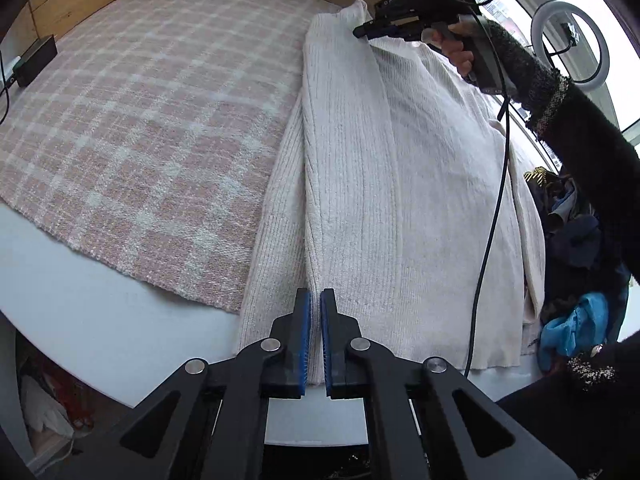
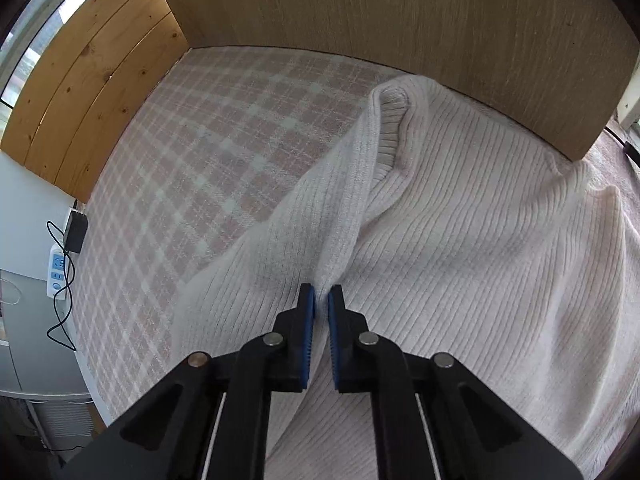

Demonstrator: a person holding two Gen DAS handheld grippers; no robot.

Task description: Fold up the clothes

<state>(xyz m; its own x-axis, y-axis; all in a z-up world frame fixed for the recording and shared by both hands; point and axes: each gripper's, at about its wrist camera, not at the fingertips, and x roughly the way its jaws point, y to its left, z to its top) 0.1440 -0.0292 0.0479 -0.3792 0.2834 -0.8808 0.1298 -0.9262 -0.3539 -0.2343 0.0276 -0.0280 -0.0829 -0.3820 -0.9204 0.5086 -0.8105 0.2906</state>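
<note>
Left wrist view: pink plaid blanket (image 1: 152, 120) fills left of frame
Sweater (image 1: 380, 184): cream ribbed knit, centre-right
Left tool (image 1: 315, 300): pinching sweater's bottom hem
Right tool (image 2: 322, 294): clamped on sweater fold near collar, upper right

Daylight enters through the overexposed window (image 1: 624, 32) at the upper right of the left wrist view, blowing out detail there. Illumination is bright, even and soft; shadows are faint. Fisheye distortion bends all edges, and black vignetting fills the corners. Focus is sharp.
</note>
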